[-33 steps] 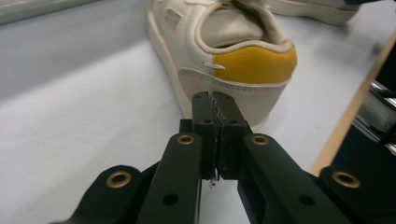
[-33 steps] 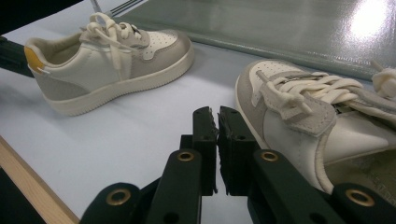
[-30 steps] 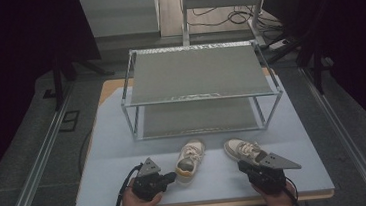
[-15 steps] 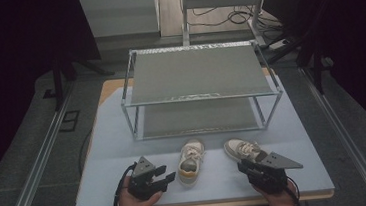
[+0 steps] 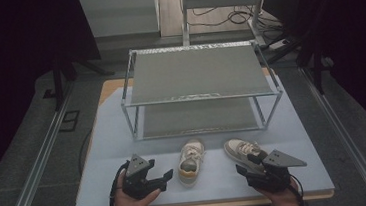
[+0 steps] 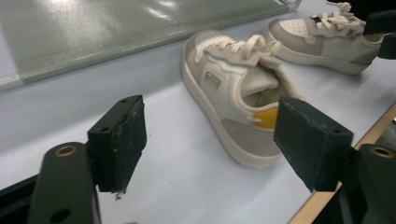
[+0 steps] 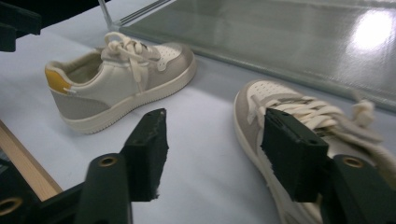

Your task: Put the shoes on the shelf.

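Left shoe [image 5: 190,161], toe toward the rack [image 5: 200,89], lies freed as both the left gripper [image 5: 161,177] and right gripper [image 5: 244,170] have just been opening, now wide and empty.

In the high view the right tool [image 5: 257,168] covers the heel of the right shoe [image 5: 243,149]. In the right gripper view that shoe [image 7: 299,116] runs behind one jaw and off the frame's right edge. In the left gripper view the picture's top edge crops the rack [image 6: 116,32].
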